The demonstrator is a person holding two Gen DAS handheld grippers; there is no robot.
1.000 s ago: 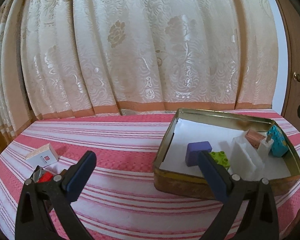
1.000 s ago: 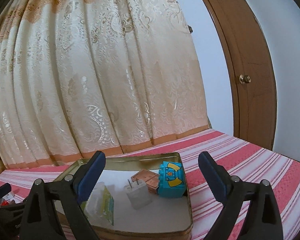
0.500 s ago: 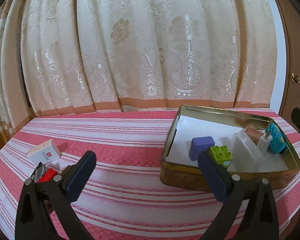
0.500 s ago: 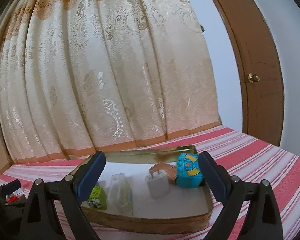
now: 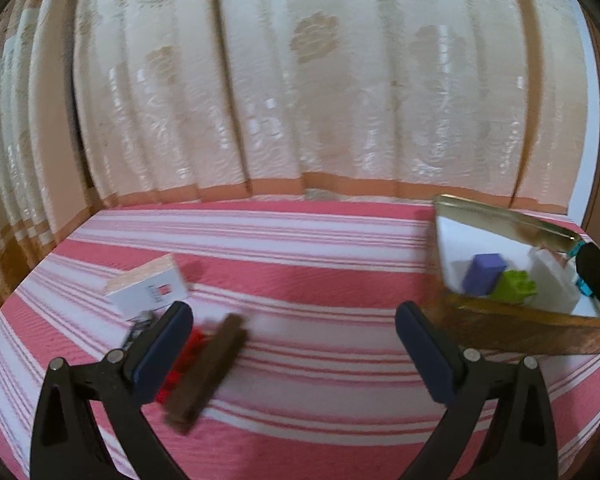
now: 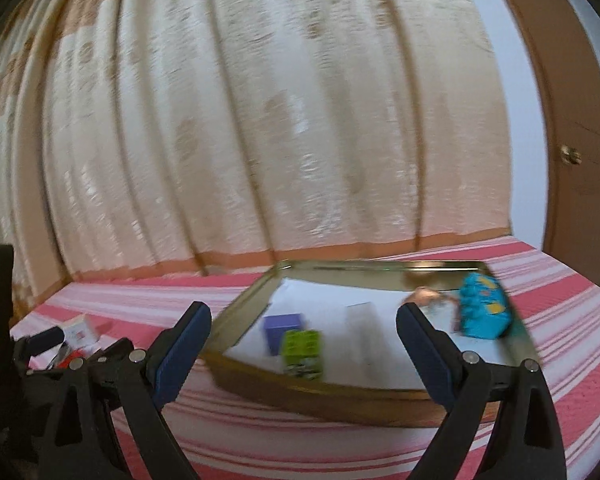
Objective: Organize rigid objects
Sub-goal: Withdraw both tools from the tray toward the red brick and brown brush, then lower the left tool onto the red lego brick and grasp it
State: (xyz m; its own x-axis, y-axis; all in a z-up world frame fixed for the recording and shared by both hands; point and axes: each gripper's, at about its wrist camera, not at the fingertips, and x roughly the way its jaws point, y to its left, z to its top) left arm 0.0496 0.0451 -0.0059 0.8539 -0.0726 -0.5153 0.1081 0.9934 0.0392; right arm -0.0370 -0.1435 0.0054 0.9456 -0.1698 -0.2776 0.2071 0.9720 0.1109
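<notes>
a home; brocade curtain (image 5: pixel 300 80), striped tablecloth (image 5: pixel 300 380), wooden door (image 6: pixel 580 140)

Left gripper (image 5: pixel 292 352) view: bar (image 5: pixel 206 372) just inside the left finger, card box (image 5: pixel 148 286) beyond it, tin (image 5: pixel 512 320) ahead-right. Right gripper (image 6: pixel 302 344) view: tin straight ahead holding blocks (image 6: pixel 302 346); card box far left.

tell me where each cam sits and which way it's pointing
Left wrist: rides the left gripper, facing the curtain over the striped cloth; its open jaws frame a brown block, with the tin off right.
Right wrist: rides the right gripper, open jaws aimed into the tin; the left gripper shows lower left.
Shared: tin, purple block, green brick.
</notes>
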